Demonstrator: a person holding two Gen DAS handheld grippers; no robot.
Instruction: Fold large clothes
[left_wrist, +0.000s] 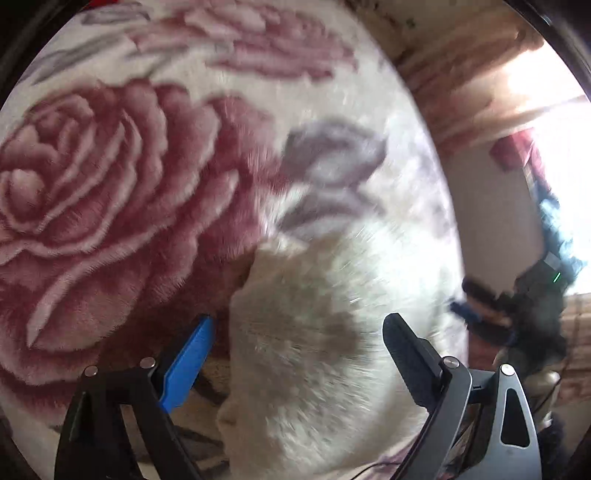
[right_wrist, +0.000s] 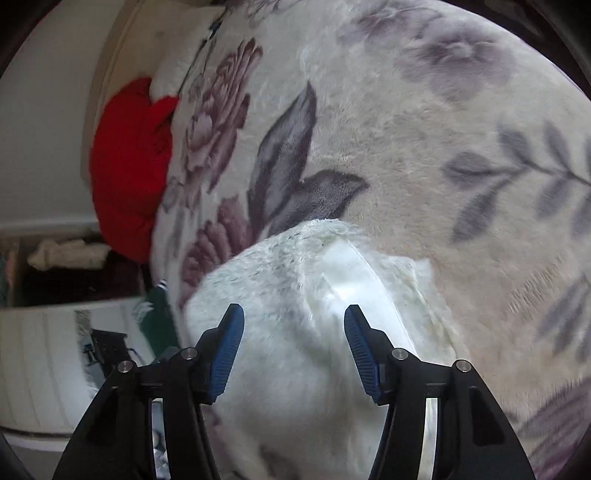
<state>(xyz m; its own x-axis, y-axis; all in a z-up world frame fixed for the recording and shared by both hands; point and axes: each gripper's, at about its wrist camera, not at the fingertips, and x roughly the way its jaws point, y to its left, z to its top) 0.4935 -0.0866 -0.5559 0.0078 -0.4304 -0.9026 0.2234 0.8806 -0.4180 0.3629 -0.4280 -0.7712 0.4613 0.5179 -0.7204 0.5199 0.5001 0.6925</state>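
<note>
A white fluffy garment (left_wrist: 314, 350) lies on a cream blanket with red roses (left_wrist: 110, 166). In the left wrist view my left gripper (left_wrist: 299, 325) is open, its fingers spread on either side of the garment's near part. In the right wrist view the same white garment (right_wrist: 295, 295) lies bunched on the blanket (right_wrist: 443, 147), with a shiny white lining strip showing. My right gripper (right_wrist: 294, 314) is open, jaws apart just above the garment. The right gripper also shows in the left wrist view (left_wrist: 491, 306), blurred, at the blanket's right edge.
A red cushion (right_wrist: 129, 166) sits at the blanket's far left edge. A green garment (right_wrist: 157, 317) hangs at the bed's side, beside a white cabinet (right_wrist: 37, 362). A bright window (left_wrist: 554, 147) and a blue cloth (left_wrist: 554, 229) are at the right.
</note>
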